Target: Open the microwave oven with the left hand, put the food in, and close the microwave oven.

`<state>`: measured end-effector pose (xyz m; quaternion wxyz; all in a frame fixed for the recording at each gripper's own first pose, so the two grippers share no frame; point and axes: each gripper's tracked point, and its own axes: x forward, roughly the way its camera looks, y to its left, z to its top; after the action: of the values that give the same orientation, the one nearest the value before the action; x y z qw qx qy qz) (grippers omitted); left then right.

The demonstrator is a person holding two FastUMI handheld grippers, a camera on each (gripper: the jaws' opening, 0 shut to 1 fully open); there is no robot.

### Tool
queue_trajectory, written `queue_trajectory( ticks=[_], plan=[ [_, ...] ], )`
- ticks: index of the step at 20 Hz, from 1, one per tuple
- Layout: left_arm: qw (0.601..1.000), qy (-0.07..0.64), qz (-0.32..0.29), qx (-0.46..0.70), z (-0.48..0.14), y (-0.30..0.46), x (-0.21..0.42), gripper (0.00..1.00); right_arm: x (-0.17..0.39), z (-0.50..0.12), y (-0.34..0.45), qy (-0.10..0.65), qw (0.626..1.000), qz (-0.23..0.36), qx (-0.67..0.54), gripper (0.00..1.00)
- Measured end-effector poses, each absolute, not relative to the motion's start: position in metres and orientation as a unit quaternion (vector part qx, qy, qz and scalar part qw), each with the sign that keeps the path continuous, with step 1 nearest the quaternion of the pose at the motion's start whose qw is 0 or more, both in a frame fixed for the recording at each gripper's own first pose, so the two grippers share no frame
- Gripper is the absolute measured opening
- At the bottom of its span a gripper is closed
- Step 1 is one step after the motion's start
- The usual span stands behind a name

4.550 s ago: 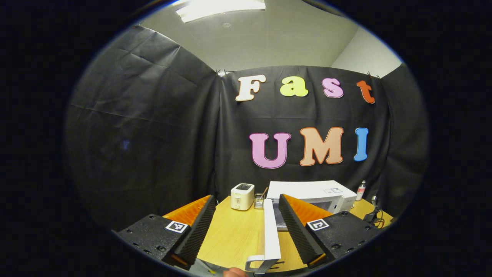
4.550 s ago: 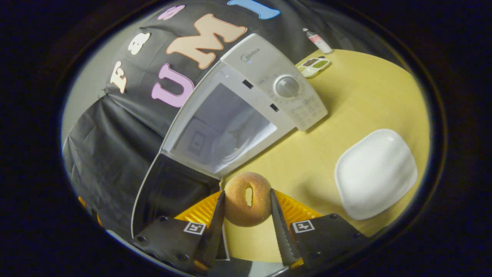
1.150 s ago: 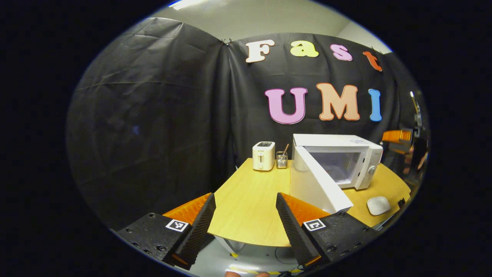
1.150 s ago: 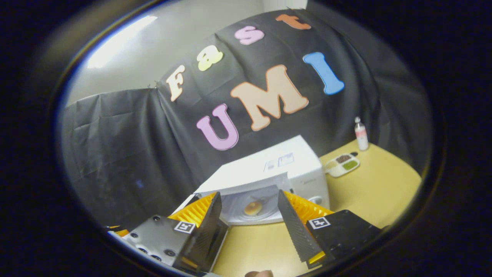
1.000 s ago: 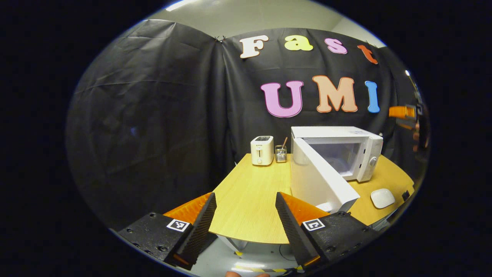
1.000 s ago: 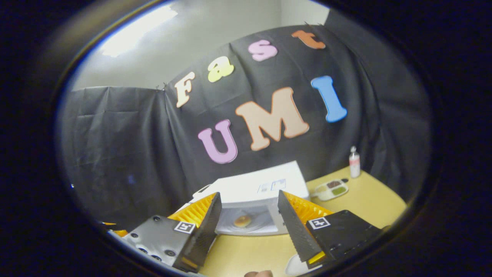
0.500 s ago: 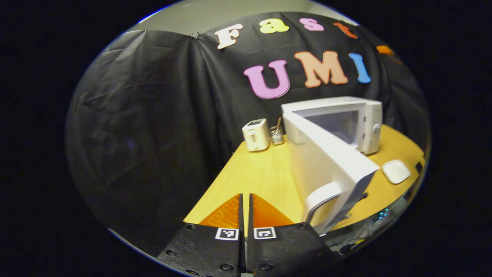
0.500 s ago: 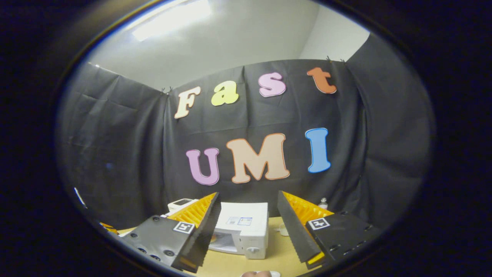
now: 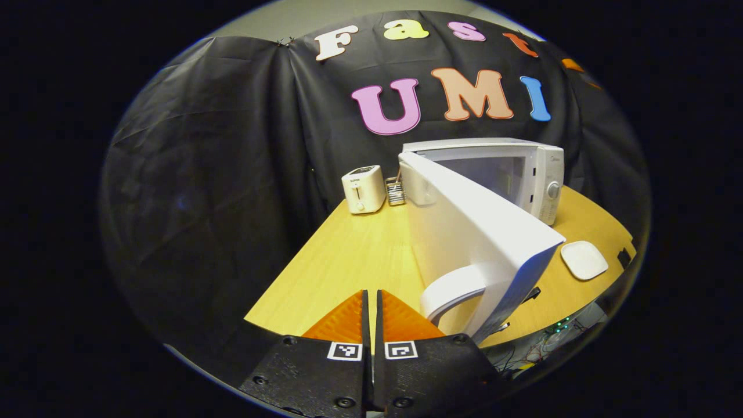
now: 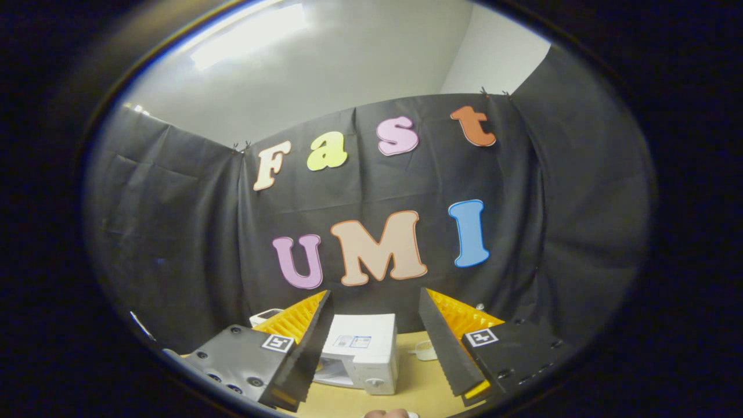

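Microwave [image 9: 522, 174] one, door [image 9: 464, 232] open; toaster [image 9: 363, 189] one.

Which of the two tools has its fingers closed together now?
The left tool: its fingers meet, holding nothing. The right tool has a wide gap between its fingers.

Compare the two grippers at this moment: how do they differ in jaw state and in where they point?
The left gripper has its jaws shut with nothing between them; the right gripper has its jaws wide open, also empty. The left points over the table beside the open microwave door; the right is tilted up toward the booth wall, the microwave low between its jaws.
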<state>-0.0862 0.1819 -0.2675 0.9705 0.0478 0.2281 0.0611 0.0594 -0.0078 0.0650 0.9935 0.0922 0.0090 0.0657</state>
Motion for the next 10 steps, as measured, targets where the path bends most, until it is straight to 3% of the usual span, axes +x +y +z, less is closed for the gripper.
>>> queue_trajectory(
  ticks=[10],
  plan=[
    [0.973,0.205,-0.070,0.082,-0.259,0.058,-0.030,0.00,0.051,0.072,-0.031,0.012,0.997,0.044,0.055,0.80]
  ],
)
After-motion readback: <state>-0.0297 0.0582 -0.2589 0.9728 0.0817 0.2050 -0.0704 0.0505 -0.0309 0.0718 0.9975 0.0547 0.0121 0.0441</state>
